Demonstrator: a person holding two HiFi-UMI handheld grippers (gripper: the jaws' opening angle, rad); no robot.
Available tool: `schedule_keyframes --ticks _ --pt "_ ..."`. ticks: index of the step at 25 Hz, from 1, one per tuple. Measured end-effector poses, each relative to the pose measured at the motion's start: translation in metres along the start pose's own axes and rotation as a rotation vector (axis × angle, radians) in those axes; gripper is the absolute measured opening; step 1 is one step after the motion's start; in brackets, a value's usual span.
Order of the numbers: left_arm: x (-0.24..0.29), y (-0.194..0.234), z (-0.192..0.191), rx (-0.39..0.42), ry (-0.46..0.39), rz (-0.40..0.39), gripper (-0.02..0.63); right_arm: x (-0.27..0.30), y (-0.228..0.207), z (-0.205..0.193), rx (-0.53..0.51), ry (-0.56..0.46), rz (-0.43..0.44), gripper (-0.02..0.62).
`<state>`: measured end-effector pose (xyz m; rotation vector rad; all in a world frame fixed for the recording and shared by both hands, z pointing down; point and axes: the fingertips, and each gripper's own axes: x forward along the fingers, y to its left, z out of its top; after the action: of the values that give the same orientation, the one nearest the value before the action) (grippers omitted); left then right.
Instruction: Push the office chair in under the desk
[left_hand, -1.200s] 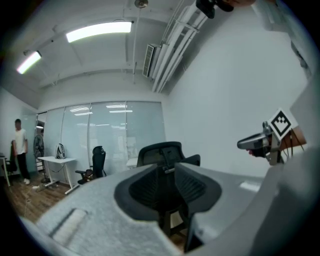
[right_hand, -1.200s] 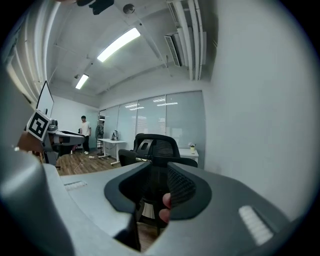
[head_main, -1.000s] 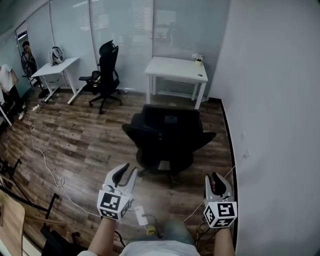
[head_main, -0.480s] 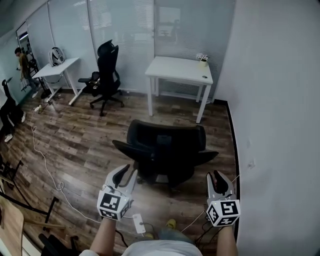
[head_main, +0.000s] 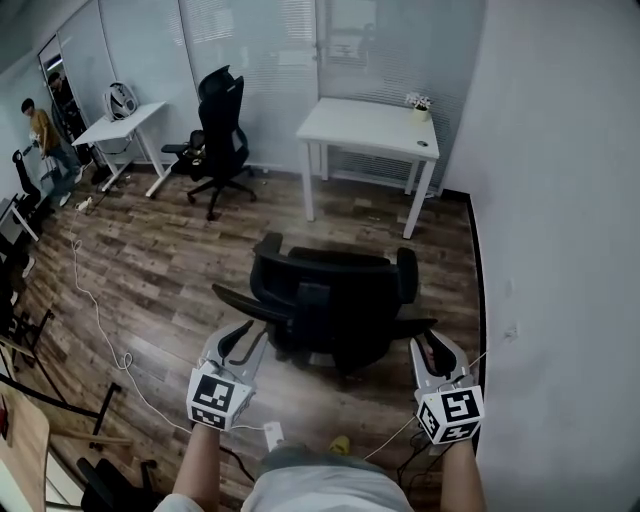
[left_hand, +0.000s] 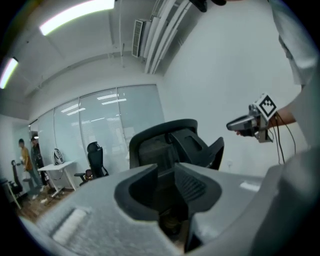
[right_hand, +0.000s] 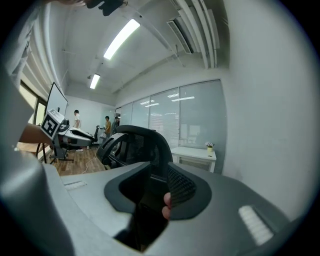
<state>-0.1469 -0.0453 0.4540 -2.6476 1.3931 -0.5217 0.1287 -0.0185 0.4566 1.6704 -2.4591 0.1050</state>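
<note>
The black office chair (head_main: 330, 300) stands on the wood floor with its back toward me, a short way out from the white desk (head_main: 370, 125) by the glass wall. My left gripper (head_main: 250, 335) is just short of the chair's left armrest, jaws a little apart with nothing between them. My right gripper (head_main: 428, 343) sits beside the right armrest, also slightly open and empty. The left gripper view shows the chair back (left_hand: 170, 142) straight beyond the left gripper (left_hand: 166, 167). In the right gripper view the chair (right_hand: 140, 142) and desk (right_hand: 195, 152) lie past the right gripper (right_hand: 159, 167).
A plain wall (head_main: 560, 200) runs close along the right. A second black chair (head_main: 220, 125) and another white desk (head_main: 125, 120) stand at the back left, with a person (head_main: 40, 130) beyond. A white cable (head_main: 95, 310) and power strip (head_main: 272, 435) lie on the floor near my feet.
Both grippers have come forward up to the chair, which now looms larger and slightly turned just ahead of them. The jaws look unchanged. The person at far left has walked.
</note>
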Motion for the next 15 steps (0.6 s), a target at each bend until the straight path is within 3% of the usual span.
schedule_keyframes --ticks 9,15 --pt "0.022 0.011 -0.016 0.285 0.164 -0.088 0.126 0.025 0.002 0.001 -0.232 0.109 0.188 0.084" --pt "0.043 0.017 -0.036 0.538 0.295 -0.183 0.149 0.051 0.018 -0.022 -0.576 0.283 0.264 0.086"
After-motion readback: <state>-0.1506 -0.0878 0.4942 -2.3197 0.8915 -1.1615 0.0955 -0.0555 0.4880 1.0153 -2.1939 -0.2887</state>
